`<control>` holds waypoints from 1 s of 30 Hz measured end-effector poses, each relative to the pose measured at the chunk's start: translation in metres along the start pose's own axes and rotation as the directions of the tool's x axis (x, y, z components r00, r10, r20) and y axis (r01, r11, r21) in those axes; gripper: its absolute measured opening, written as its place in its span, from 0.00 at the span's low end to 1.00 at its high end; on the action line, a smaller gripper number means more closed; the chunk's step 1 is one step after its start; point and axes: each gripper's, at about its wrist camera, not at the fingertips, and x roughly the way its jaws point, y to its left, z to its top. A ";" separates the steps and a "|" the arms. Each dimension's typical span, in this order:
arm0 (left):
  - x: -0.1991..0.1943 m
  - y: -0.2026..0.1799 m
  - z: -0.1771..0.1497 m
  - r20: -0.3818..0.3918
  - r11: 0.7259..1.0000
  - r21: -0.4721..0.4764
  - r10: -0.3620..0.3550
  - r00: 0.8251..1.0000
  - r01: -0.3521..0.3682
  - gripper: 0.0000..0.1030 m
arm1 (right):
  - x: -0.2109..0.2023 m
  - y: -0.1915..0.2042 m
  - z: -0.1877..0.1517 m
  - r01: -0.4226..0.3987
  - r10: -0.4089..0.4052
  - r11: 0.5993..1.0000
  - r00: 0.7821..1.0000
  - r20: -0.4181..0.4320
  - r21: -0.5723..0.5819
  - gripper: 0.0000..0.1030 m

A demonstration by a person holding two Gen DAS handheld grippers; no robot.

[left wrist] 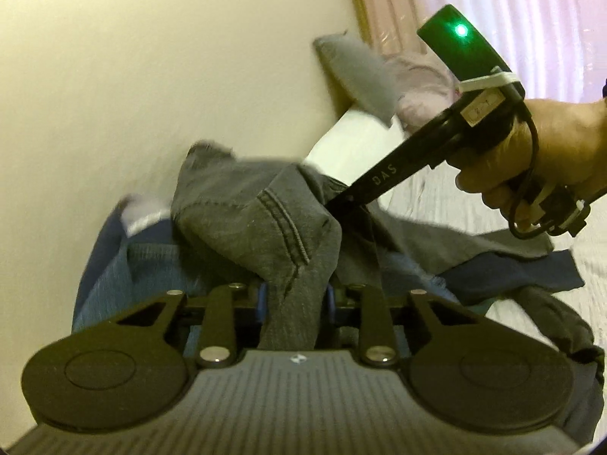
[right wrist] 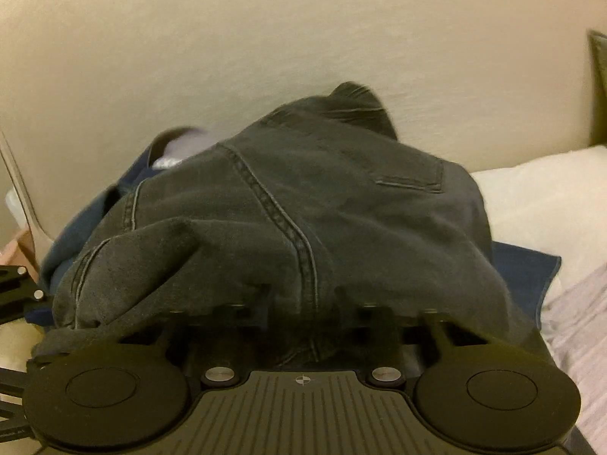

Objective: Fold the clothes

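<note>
A pair of dark grey jeans point(left wrist: 246, 220) lies bunched on top of other clothes on the bed. My left gripper point(left wrist: 296, 299) is shut on a fold of the jeans, with grey cloth squeezed between its blue pads. A hand point(left wrist: 550, 144) holds my right gripper point(left wrist: 341, 199), which reaches in from the right and pinches the jeans at their upper edge. In the right wrist view the jeans point(right wrist: 303, 189) drape over the right gripper point(right wrist: 303, 314) and hide its fingertips; a seam and a back pocket show.
A blue garment point(left wrist: 102, 265) lies under the jeans and sticks out at the right point(right wrist: 523, 269). A navy cloth point(left wrist: 512, 273) spreads over the pale bedsheet point(left wrist: 436, 197). White pillows point(right wrist: 550, 197) and a grey cloth point(left wrist: 360, 76) sit against the cream wall point(left wrist: 151, 76).
</note>
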 end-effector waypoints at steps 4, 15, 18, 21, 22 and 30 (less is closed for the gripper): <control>-0.032 -0.039 0.030 0.108 0.996 0.060 -0.068 0.992 0.061 0.21 | -0.067 -0.014 -0.004 0.020 -0.025 0.999 0.993 0.116 0.044 0.14; -0.159 -0.260 0.048 0.156 0.847 0.339 -0.481 0.863 0.411 0.20 | -0.349 -0.029 -0.181 0.135 -0.228 0.945 0.925 0.304 0.299 0.13; -0.187 -0.333 0.028 0.076 0.756 0.350 -0.612 0.787 0.554 0.20 | -0.422 -0.020 -0.271 0.186 -0.320 0.888 0.907 0.273 0.420 0.13; -0.206 -0.418 0.007 -0.047 0.651 0.345 -0.708 0.705 0.676 0.20 | -0.489 -0.010 -0.370 0.231 -0.406 0.796 0.889 0.211 0.560 0.13; -0.212 -0.444 -0.002 -0.091 0.618 0.334 -0.731 0.677 0.712 0.20 | -0.512 -0.007 -0.408 0.249 -0.434 0.757 0.883 0.180 0.605 0.13; -0.248 -0.649 -0.089 -0.506 0.322 0.228 -0.767 0.394 0.919 0.27 | -0.640 0.016 -0.676 0.458 -0.485 0.392 0.840 -0.244 0.798 0.14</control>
